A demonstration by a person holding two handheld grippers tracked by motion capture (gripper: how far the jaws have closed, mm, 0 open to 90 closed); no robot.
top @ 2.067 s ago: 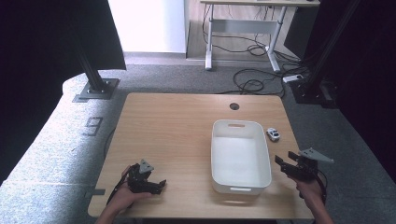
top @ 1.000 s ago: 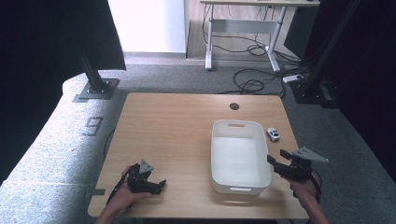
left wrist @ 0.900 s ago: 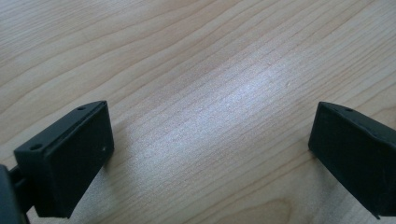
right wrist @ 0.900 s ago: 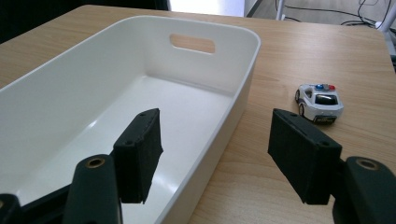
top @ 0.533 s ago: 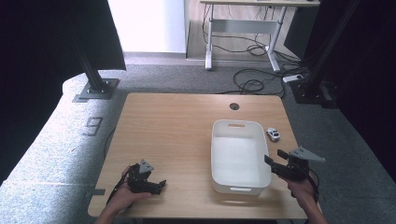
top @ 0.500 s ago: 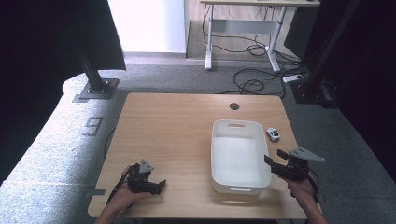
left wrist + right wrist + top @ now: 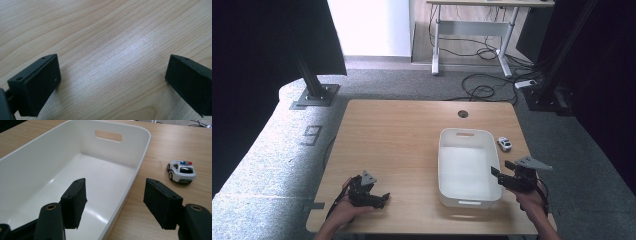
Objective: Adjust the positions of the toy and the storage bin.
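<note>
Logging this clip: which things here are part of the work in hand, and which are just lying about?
In the job:
right gripper, jaws open astride the bin's right wall
white bin, empty
toy police car, on the table beside the bin

Lying about:
left gripper, open over bare table
desk and floor cables behind

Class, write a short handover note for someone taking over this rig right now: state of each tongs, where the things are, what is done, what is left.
Left tongs: open, holding nothing, low over the near left of the table.
Right tongs: open, holding nothing, straddling the right wall of the white bin near its front.
Toy police car: on the table, right of the bin, apart from it.
Done: nothing is in the bin.
Left: probably grasp the car and put it in the bin.
</note>
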